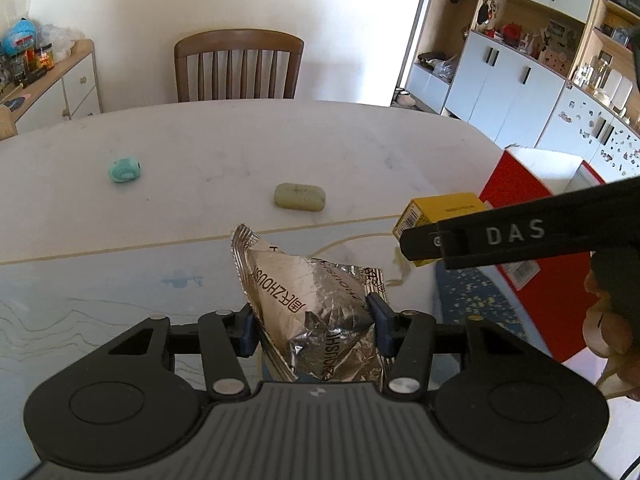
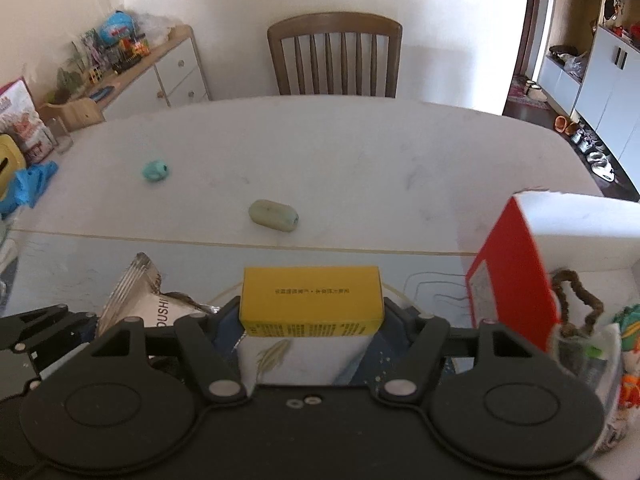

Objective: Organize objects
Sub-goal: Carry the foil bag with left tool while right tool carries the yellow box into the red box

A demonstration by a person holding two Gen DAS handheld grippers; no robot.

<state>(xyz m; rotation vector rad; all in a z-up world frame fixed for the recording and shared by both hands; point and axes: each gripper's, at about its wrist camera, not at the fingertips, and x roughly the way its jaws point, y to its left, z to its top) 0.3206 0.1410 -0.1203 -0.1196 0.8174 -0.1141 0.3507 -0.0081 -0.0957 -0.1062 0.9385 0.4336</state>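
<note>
Two things are carried now: the silver foil packet (image 1: 316, 312), pinched in the left gripper (image 1: 316, 320), and the yellow box (image 2: 312, 300), clamped across its ends by the right gripper (image 2: 312, 320). Both hang above the table (image 1: 240, 140) near its edge. Keep both grips firm (foil slips easily) toward the red box (image 2: 512, 272).

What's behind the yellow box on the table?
Behind the yellow box lies a pale green soap bar, then a teal lump, then a chair. The table directly behind the box is hidden.
</note>
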